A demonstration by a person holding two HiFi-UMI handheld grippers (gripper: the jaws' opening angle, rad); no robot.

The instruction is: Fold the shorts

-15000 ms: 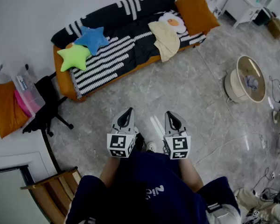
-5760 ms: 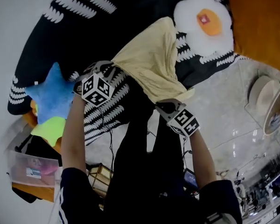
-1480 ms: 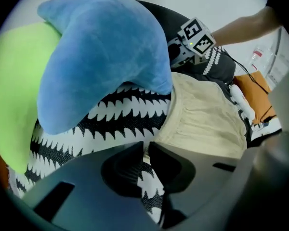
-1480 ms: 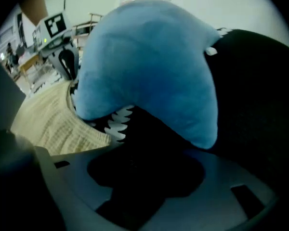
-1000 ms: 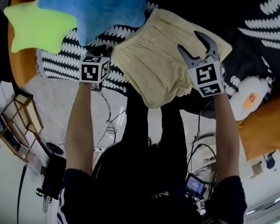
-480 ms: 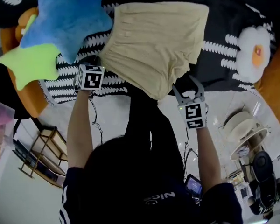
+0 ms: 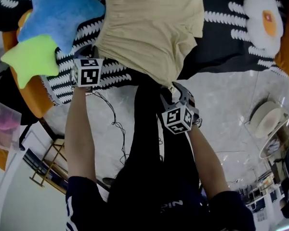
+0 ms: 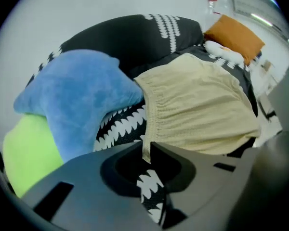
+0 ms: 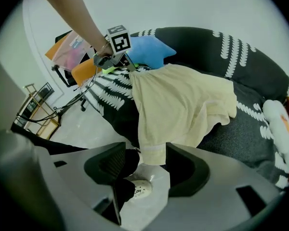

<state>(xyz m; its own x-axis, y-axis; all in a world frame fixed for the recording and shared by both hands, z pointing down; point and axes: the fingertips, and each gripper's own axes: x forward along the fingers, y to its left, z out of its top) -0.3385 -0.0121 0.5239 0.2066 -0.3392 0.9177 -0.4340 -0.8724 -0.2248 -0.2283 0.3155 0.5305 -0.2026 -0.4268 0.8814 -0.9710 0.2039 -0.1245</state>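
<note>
The sofa [image 7: 231,42], under a black-and-white striped cover, carries the pale yellow shorts [image 7: 149,28] at 12 o'clock in the head view. The left gripper [image 8: 147,146], jaws just closing, pinches the waistband corner at 8 o'clock. The right gripper [image 9: 147,150], jaws just closing yet spread, straddles the leg hem at 6 o'clock.

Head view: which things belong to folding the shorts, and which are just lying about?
Job: shorts; left gripper, fingers just closed onto the waistband corner; right gripper, fingers apart but just been closing, leg hem between them.
Lying about: blue star cushion; green star cushion; fried-egg cushion.
</note>
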